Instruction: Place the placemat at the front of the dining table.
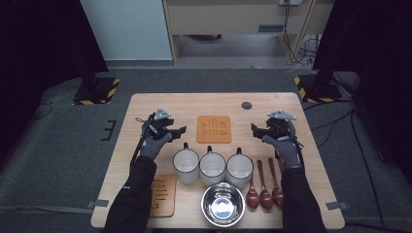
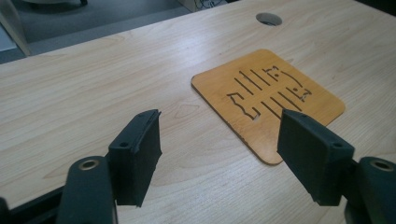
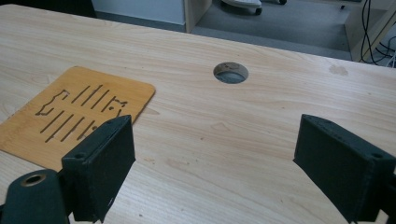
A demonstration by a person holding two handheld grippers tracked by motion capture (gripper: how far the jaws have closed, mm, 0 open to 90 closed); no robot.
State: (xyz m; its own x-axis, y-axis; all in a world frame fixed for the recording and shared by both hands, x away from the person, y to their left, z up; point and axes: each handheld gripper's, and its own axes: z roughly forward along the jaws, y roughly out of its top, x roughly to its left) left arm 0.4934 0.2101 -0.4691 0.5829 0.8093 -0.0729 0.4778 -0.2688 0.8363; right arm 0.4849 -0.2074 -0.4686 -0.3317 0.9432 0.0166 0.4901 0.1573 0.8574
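An orange wooden trivet point(image 1: 213, 129) with slot cut-outs lies flat in the middle of the table. My left gripper point(image 1: 180, 130) hovers just left of it, open and empty; the left gripper view has the trivet point(image 2: 268, 99) ahead and to the right of the jaws. My right gripper point(image 1: 254, 129) is held to the trivet's right, also open with nothing between its jaws. Its own view shows the trivet point(image 3: 74, 112) at the left. Three white mugs point(image 1: 213, 167) stand in a row nearer to me, and a steel bowl point(image 1: 223, 204) sits at the front edge.
Three dark wooden spoons point(image 1: 265, 187) lie side by side right of the mugs. A second orange trivet point(image 1: 163, 195) lies at the front left, partly under my left sleeve. A round cable hole point(image 1: 247, 105) is in the tabletop point(image 1: 194, 104) at the back.
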